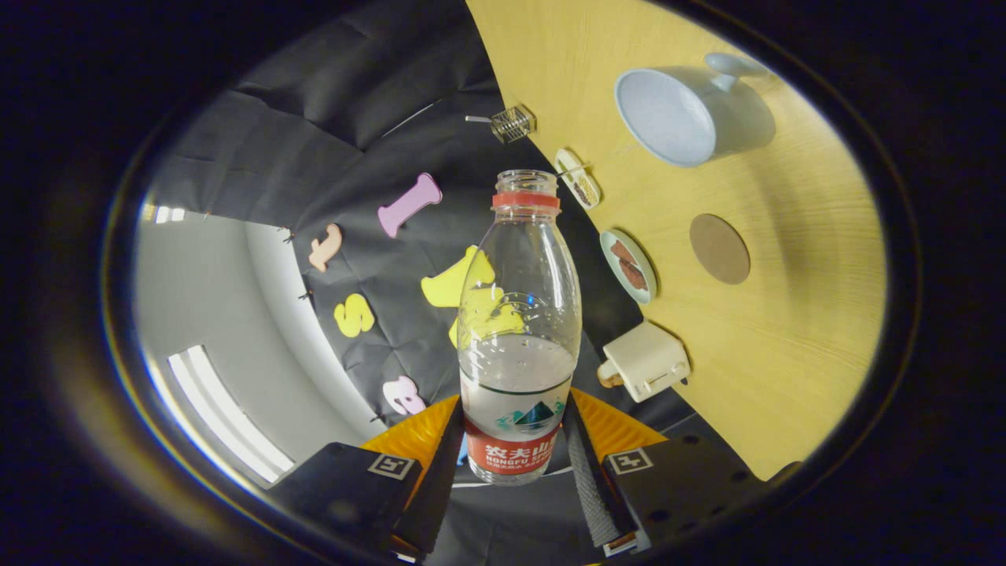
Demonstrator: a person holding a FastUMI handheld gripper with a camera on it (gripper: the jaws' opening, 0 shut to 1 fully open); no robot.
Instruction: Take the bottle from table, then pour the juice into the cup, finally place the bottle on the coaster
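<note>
- The gripper (511, 448) has the bottle (519, 330) pinched between its two fingers, one pressing each side of the labelled lower body, so the bottle stands up straight along the line of the fingers.
- The bottle is clear plastic, its cap off and the neck open; the liquid inside reaches only to roughly the top of the label — I'd judge it light, with the weight sitting low.
- Thin walls like these will likely give under a hard squeeze, and the smooth label could slip; the hold low on the body, where the liquid backs the wall, looks a sound place.
- The whole scene is rolled sideways, so the bottle seems held well above and apart from the wooden table (794, 369).
- The cup (676, 114) stands on that table beyond the bottle's mouth, its inside looking bare.
- The round coaster (719, 248) lies nearer, between the cup and a small cream box (646, 360) — unoccupied, so pouring and placing both remain.
</note>
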